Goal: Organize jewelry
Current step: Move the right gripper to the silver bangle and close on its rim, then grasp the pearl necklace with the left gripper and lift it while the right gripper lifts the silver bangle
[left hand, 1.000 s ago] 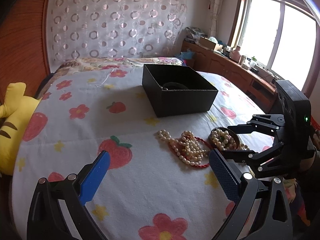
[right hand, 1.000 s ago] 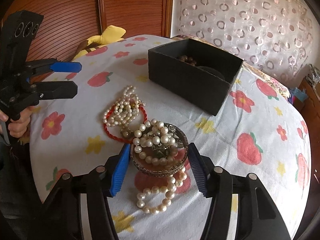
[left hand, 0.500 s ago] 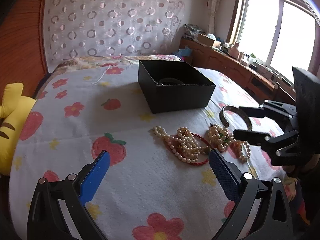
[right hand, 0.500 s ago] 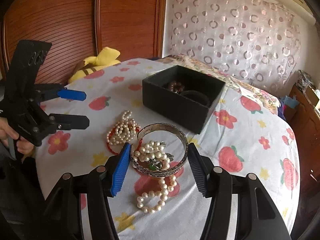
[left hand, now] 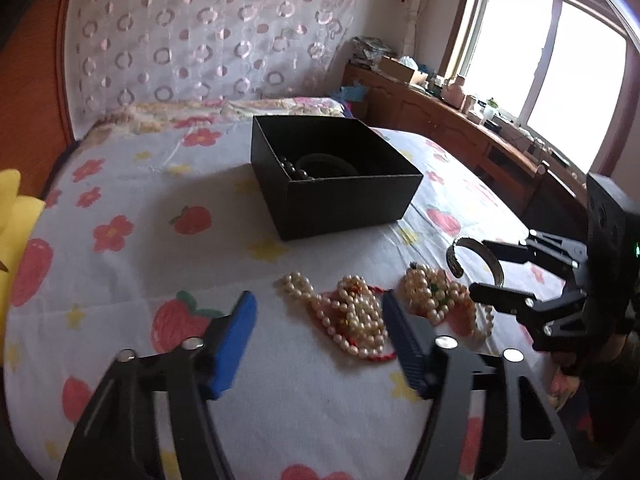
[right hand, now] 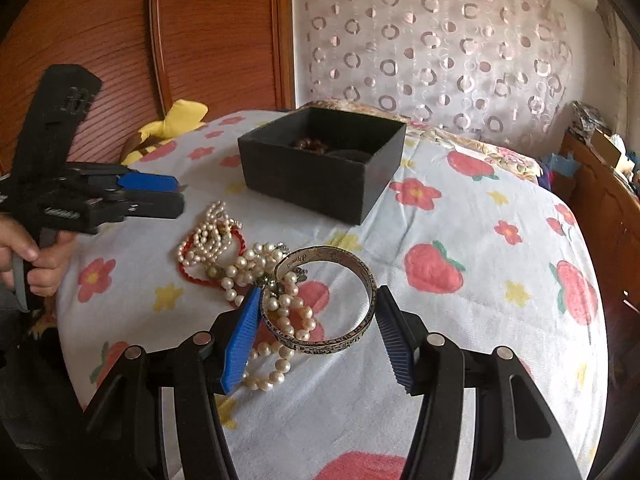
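Between lower-centre pads, right hand-held gripper (right hand: 316,326) clamps silver bangle (right hand: 320,300); black box (right hand: 320,160) lies straight ahead, upper centre.

A bed (left hand: 120,184) carries a white sheet (right hand: 500,272) printed with red strawberries, red flowers and small yellow flowers. A yellow plush toy (right hand: 176,124) lies at the bed's edge beside the wooden headboard panel (right hand: 208,36). A sheer curtain (left hand: 208,32) with ring patterns hangs behind the bed's far edge. Along the wall under the bright window (left hand: 552,68) runs a wooden cabinet (left hand: 452,128) cluttered with small items.
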Demonstrator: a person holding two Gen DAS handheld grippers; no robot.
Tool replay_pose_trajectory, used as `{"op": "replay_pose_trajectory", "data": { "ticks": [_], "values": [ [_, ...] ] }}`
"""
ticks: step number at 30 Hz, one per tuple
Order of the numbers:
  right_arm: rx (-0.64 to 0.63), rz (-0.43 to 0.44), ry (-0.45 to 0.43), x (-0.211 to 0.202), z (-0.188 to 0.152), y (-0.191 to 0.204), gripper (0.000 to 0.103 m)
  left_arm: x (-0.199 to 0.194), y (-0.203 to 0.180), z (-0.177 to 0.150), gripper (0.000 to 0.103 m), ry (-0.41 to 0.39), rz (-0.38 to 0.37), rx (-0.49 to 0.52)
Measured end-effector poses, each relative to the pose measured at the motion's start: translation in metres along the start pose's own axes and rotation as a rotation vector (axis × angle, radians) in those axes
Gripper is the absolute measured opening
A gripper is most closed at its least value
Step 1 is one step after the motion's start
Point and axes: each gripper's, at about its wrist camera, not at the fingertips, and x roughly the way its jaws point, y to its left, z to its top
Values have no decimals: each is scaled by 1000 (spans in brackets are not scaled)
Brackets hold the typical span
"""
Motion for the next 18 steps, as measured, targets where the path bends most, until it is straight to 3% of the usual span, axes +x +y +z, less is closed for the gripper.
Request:
{"op": "replay_pose_trajectory", "data": {
  "ticks": [6,11,18],
  "values": [
    [28,13,-6,1,-2,-6,60,23,13,10,29,60,18,-37],
    [37,19,-10,0,-2,-5,60,33,14,10,19,83,44,-29],
    [43,20,-13,-1,-2,-7,60,39,1,10,7,95,135,96]
  ]
}}
